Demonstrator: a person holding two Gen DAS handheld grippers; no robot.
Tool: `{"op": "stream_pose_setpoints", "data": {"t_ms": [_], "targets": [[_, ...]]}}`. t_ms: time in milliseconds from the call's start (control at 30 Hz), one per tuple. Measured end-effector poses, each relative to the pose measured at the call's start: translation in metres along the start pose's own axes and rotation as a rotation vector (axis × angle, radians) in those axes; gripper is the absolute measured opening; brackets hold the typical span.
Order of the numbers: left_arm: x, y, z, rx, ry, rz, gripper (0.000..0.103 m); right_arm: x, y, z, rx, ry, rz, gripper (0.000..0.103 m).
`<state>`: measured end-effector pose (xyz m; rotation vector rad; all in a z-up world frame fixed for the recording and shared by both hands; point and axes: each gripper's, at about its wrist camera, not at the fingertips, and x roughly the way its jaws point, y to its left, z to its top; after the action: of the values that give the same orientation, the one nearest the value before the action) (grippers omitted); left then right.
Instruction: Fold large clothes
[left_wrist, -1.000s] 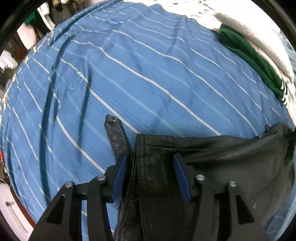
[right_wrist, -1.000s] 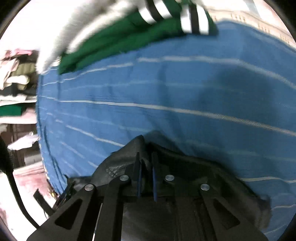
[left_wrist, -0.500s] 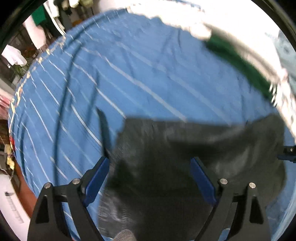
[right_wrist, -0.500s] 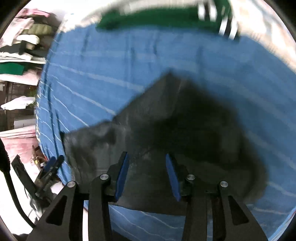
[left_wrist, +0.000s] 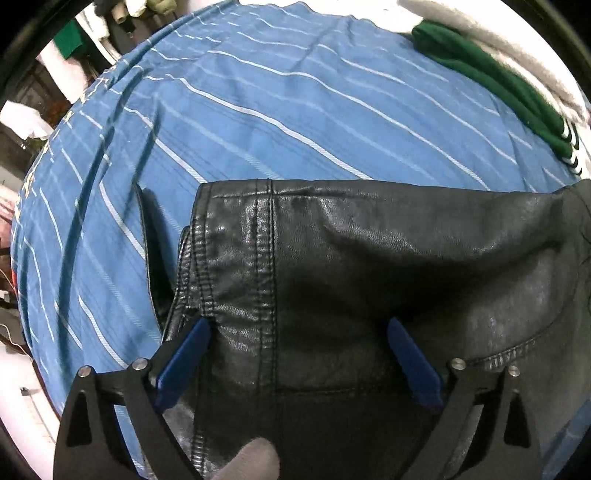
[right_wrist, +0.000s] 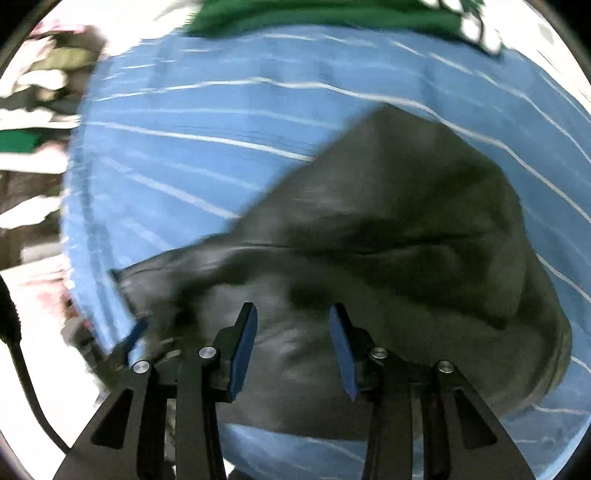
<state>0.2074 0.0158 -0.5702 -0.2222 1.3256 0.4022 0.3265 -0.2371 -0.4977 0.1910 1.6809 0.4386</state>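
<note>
A black leather garment lies folded on the blue striped bed cover. Its stitched seams and a flat top edge show in the left wrist view. A loose black strap pokes out at its left. My left gripper is open, its blue pads wide apart over the garment, holding nothing. In the right wrist view the garment is blurred and spreads across the cover. My right gripper is open above it and empty.
A green garment with white stripes lies at the far edge of the bed beside white fluffy fabric; it also shows in the right wrist view. Piled clothes and clutter stand past the bed's left edge.
Both grippers opened and let go of the black garment, then drew back. The garment now lies flat on the bed cover.
</note>
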Motion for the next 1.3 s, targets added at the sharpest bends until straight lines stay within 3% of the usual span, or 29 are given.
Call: {"op": "stream_pose_setpoints", "data": {"t_ms": [100,167,233,300,367,433,467,500,567,667,767,833,1033,1233,1300], "targets": [[-0.002,-0.001,0.006,-0.021,0.015,-0.007,0.099,0.021,0.022,0.016,-0.045,-0.004,-0.019,0.033],[-0.008,0.001,0.007,-0.019,0.021,-0.01,0.099,0.061,0.022,0.03,-0.05,0.066,-0.119,0.033],[-0.018,0.0,0.009,-0.01,0.012,-0.003,0.099,0.074,0.016,0.041,0.017,0.085,-0.11,0.033],[-0.031,0.001,0.016,0.004,0.0,0.008,0.099,0.058,0.014,0.043,0.042,0.097,-0.07,0.033],[-0.048,-0.004,0.02,0.015,-0.018,-0.008,0.099,0.032,0.003,0.032,0.071,0.042,0.029,0.034],[-0.062,-0.017,0.023,0.029,-0.021,-0.051,0.099,0.002,-0.02,0.011,0.099,-0.056,0.055,0.036],[-0.067,-0.027,0.022,0.036,-0.016,-0.081,0.099,-0.014,-0.035,-0.002,0.112,-0.125,0.048,0.045],[-0.069,-0.035,0.021,0.042,-0.009,-0.102,0.099,-0.032,-0.053,-0.017,0.133,-0.209,0.048,0.061],[-0.066,-0.062,0.022,0.064,0.011,-0.142,0.099,-0.058,-0.09,-0.045,0.193,-0.298,0.024,0.075],[-0.049,-0.096,0.022,0.081,0.013,-0.141,0.099,-0.075,-0.158,-0.095,0.318,-0.33,0.025,0.075],[-0.001,-0.108,0.023,0.056,0.073,-0.168,0.103,-0.069,-0.217,-0.135,0.455,-0.342,0.09,0.075],[0.002,-0.103,0.023,0.036,0.037,-0.194,0.103,-0.053,-0.242,-0.152,0.516,-0.361,0.213,0.075],[-0.001,-0.1,0.025,0.064,0.055,-0.203,0.103,-0.021,-0.243,-0.166,0.595,-0.448,0.385,0.075],[0.0,-0.103,0.03,0.076,0.074,-0.202,0.103,-0.024,-0.248,-0.202,0.677,-0.49,0.422,0.075],[0.0,-0.103,0.031,0.085,0.075,-0.198,0.103,-0.009,-0.256,-0.199,0.672,-0.49,0.466,0.075]]}}
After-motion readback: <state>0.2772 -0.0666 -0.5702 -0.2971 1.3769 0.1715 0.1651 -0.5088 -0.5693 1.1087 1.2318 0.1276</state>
